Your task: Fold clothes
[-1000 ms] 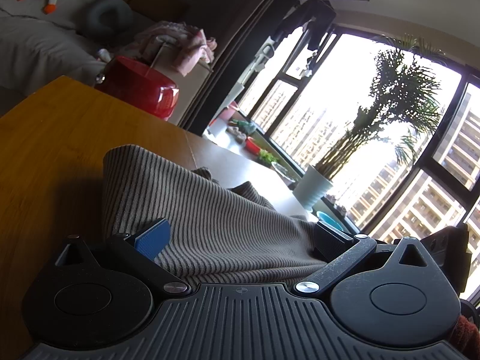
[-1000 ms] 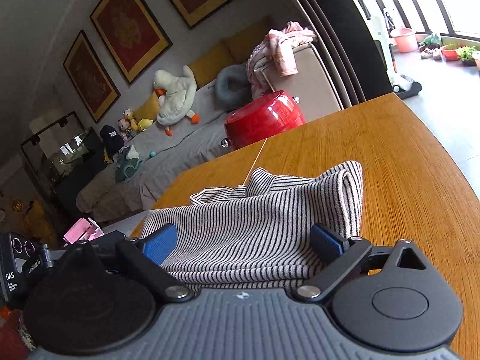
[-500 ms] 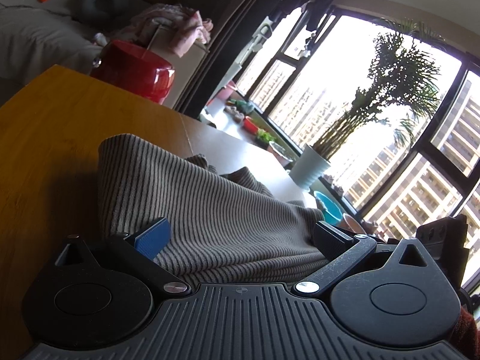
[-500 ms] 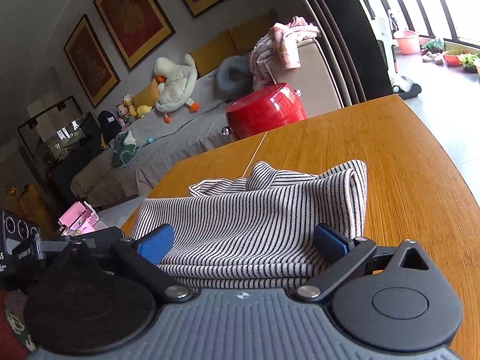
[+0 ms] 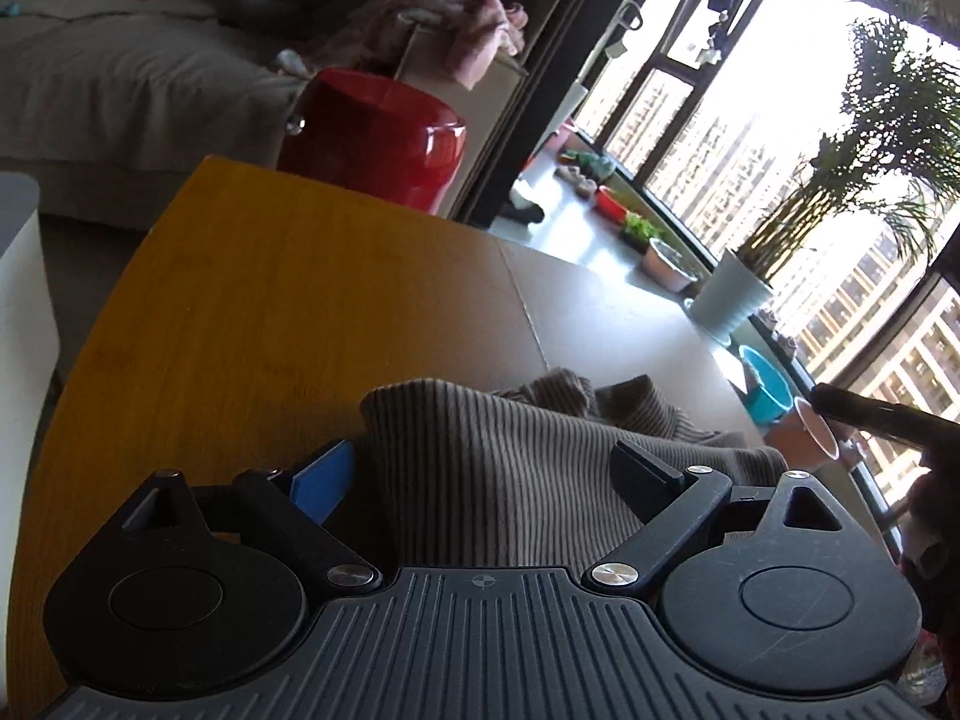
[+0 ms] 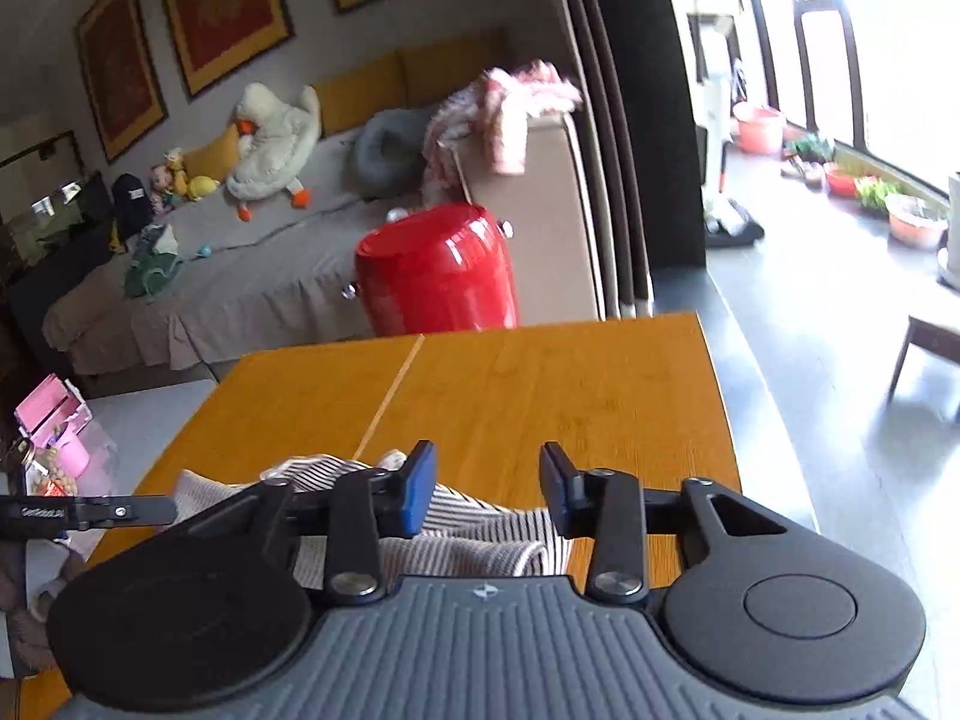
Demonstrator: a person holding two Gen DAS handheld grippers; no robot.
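A: Status on the fold?

B: Striped garment (image 5: 528,480) is bunched into a thick stack at the near edge of the surface (image 5: 270,312), right under both my tools. Looks folded over at least once, a rounded fold edge faces the far side, but the top is lumpy w/ a collar or sleeve bit poking up. So partway, I'd say, not a tidy final fold.

A: Left hand-held gripper?

B: Left hand-held gripper (image 5: 480,474) is spread wide, jaws closing a little. Cloth sits btwn the fingers but pads aren't pressing it, so nothing pinched.

A: Right one?

B: Right hand-held gripper (image 6: 486,492) is about half spread, jaws closing now. Gap btwn the blue pads (image 6: 417,495) shows bare wood; the garment (image 6: 456,546) lies below and behind the fingers, not btwn them. Holding nothing.

A: What's left?

B: My guess: flatten the lump, maybe one more fold, square it up. Rest of the surface out to the far edge is bare wood, no other clothes on it that I can see. Red tub (image 6: 435,276) sits on the floor past the far edge.
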